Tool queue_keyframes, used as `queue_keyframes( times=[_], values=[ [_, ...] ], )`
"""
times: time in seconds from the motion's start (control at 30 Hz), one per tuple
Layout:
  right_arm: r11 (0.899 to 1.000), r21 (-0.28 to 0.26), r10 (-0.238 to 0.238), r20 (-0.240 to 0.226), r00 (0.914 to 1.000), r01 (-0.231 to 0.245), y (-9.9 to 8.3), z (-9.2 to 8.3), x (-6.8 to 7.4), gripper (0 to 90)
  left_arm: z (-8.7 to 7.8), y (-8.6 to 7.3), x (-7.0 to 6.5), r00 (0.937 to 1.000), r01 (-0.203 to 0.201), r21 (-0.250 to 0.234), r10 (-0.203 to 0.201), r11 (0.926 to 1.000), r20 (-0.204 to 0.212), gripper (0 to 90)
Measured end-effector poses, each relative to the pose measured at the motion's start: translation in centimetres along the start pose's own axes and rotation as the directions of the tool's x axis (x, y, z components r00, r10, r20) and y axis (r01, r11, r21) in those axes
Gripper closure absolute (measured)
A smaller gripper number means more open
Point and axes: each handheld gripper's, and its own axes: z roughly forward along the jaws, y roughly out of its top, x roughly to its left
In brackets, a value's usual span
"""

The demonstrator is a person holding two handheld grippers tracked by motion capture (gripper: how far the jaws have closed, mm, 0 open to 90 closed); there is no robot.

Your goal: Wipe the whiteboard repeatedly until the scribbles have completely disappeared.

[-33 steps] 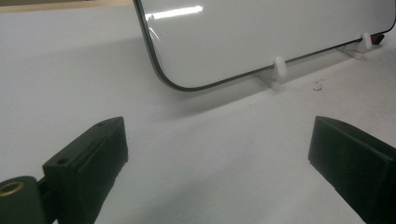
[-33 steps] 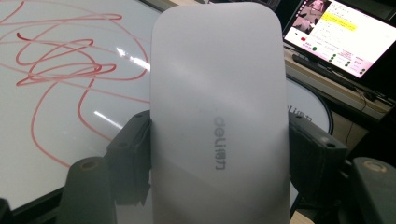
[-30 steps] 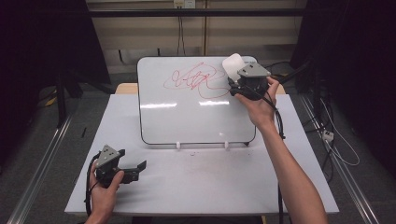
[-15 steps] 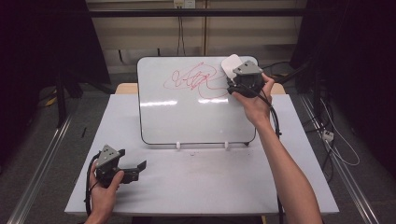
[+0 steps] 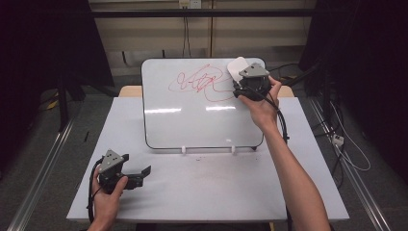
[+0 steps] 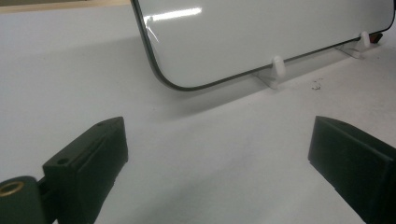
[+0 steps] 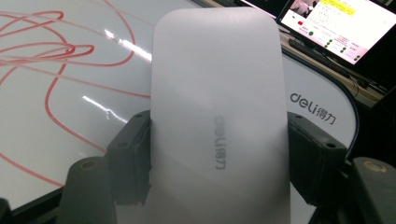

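White eraser held between the right gripper's jaws, which press its two long edges; grey "deli" lettering runs along its face. In the high view the eraser sits at upper right of the frame, over the top right corner of the whiteboard. Red scribble covers the board's upper middle, its right loop ending just beside the eraser. Board stands tilted on two small white feet near its lower edge, resting on the white table.

Left gripper at lower left of the frame, low over the table, well apart from the board. Its jaws stand wide with nothing between them; its own view looks across bare table to the board's lower corner.
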Motion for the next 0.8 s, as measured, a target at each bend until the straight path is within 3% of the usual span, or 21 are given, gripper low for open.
queue_keyframes(
  times=[0.8],
  values=[
    [0.999, 0.001, -0.047, -0.045, 0.9979, 0.047, -1.1, -0.3, 3.3, 31.4, 0.0, 0.0, -0.1, 1.0, -0.003, 0.002, 0.003, 1.0, -0.005, 4.8]
  ],
)
